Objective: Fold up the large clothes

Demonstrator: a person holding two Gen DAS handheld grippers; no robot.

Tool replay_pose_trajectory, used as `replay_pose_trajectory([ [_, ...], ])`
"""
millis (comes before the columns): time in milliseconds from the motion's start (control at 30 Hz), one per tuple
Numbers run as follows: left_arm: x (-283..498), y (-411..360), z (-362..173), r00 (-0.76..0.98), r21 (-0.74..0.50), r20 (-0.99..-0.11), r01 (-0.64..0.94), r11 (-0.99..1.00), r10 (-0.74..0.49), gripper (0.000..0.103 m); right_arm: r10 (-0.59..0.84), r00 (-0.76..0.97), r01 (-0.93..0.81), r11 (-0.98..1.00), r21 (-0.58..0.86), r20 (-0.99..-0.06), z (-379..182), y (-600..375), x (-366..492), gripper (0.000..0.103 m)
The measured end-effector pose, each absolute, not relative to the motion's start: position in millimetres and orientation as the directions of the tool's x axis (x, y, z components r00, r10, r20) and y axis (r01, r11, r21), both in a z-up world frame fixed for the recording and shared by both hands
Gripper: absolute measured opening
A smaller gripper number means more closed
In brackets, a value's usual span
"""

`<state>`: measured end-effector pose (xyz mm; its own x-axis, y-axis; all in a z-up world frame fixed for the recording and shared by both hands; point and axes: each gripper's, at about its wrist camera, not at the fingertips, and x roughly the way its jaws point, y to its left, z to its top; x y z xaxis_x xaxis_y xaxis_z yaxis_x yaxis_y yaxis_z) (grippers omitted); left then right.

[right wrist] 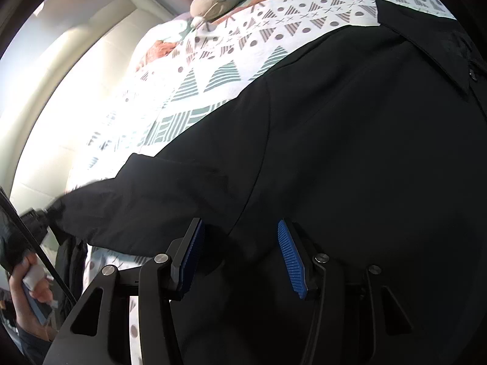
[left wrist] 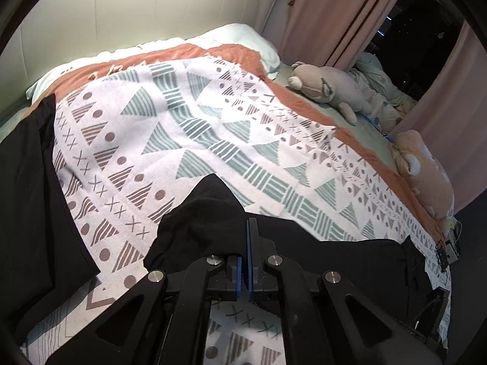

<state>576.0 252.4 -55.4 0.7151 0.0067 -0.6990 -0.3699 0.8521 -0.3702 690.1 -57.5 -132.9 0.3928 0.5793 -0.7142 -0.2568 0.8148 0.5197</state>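
A large black shirt (right wrist: 350, 140) lies spread on a patterned bedspread (left wrist: 188, 127), collar (right wrist: 432, 48) at the upper right of the right wrist view. My left gripper (left wrist: 246, 234) is shut on the black sleeve end (left wrist: 207, 210) and holds it above the bedspread; the right wrist view shows it at the far left (right wrist: 33, 222), gripping the sleeve's end. My right gripper (right wrist: 240, 240) is open, its blue pads (right wrist: 289, 258) apart just over the shirt's body below the sleeve seam. More black cloth (left wrist: 27, 182) lies at the left of the left wrist view.
The bed has a cream padded headboard (left wrist: 127, 18) and a pale pillow (left wrist: 243, 39). A grey plush toy (left wrist: 328, 88) and a peach plush toy (left wrist: 423, 170) lie along the far side. Pink curtains (left wrist: 334, 9) hang beyond by a dark window.
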Motion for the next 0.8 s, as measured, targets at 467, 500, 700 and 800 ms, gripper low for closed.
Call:
replay_pose_trajectory([
  [467,580,109,79,0.829,-0.34,-0.542,-0.064,0.938,-0.14,0.004,0.451,0.572,-0.145,0.878,0.456,-0.686,-59,-170,600,0.072],
  [500,580,97,85,0.83,-0.338,-0.536,-0.043,0.94,-0.155,0.004,0.433,0.589,-0.124,0.883,0.454,-0.682,-57,-186,590,0.073],
  [700,581,29,110,0.822,-0.32,-0.517,0.074,0.945,-0.239,0.004,0.369,0.644,-0.039,0.891,0.453,-0.671,-52,-238,551,0.074],
  [800,582,-4,117,0.811,-0.313,-0.515,0.122,0.942,-0.276,0.004,0.363,0.661,0.0,0.876,0.483,-0.657,-53,-266,535,0.074],
])
